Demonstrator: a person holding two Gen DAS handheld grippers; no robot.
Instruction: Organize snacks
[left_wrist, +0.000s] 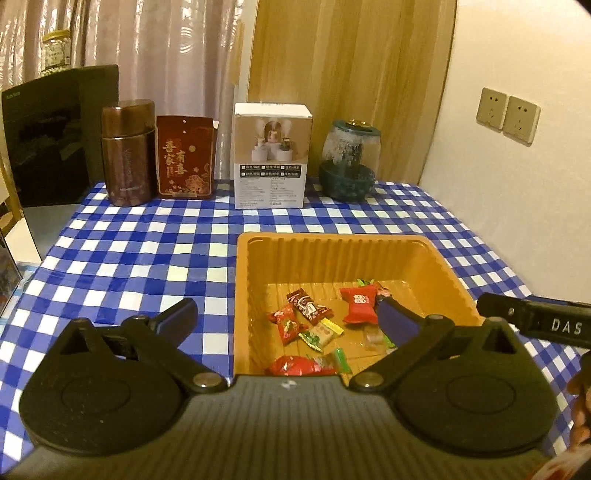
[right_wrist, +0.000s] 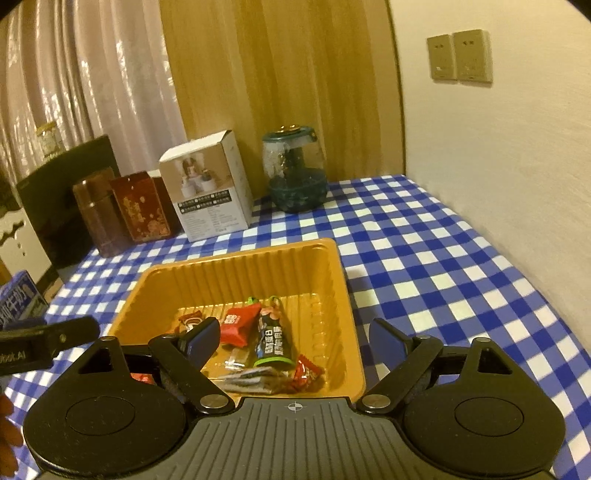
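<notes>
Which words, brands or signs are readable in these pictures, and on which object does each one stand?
"DAS": black bar of the other gripper, right edge, left wrist view.
"吾家有喜": dark red carton with gold flowers.
Vertical brand lettering on the brown metal canister: too blurred.
Small print on the white cardboard box: too small.
Wrappers in the orange plastic tray: not readable.

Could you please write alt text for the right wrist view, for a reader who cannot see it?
An orange plastic tray holding wrapped snacks, among them a red candy and a dark snack packet, sits on a blue-and-white checked tablecloth. The open right gripper hovers at its near edge.
</notes>
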